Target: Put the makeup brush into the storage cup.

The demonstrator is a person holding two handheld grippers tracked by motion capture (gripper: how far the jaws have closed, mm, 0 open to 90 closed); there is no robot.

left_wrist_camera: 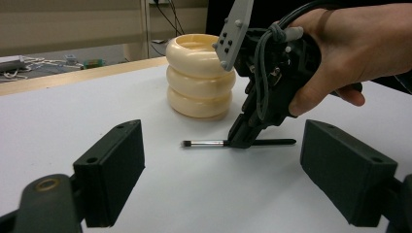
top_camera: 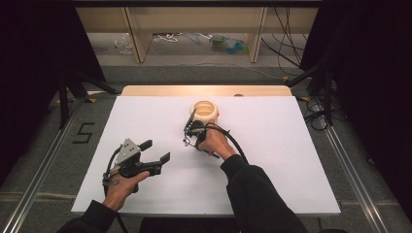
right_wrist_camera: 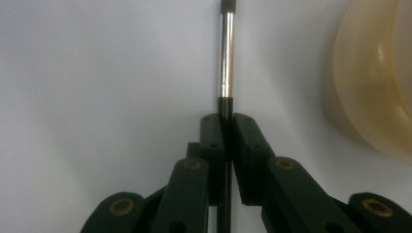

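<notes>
A thin brush point(left_wrist_camera: 204, 143) with a silver ferrule point(right_wrist_camera: 226, 58) and black handle lies flat on the white tabletop point(top_camera: 272, 160). My right gripper point(right_wrist_camera: 227, 121) points down at it, jaws shut on the black handle just behind the ferrule; from the side, the right gripper point(left_wrist_camera: 238, 142) touches the table there. In the high view the right gripper point(top_camera: 187, 141) sits just in front of a cream ribbed round holder point(top_camera: 204, 112). My left gripper point(top_camera: 156, 150) hovers low at the front left, jaws wide open and empty, facing the brush.
The cream holder point(left_wrist_camera: 199, 77) stands upright behind the brush, close to the right hand; its wall point(right_wrist_camera: 374, 87) is right beside the shut jaws. A wooden table edge point(top_camera: 204, 90) borders the far side. Cables and shelving lie beyond on the floor.
</notes>
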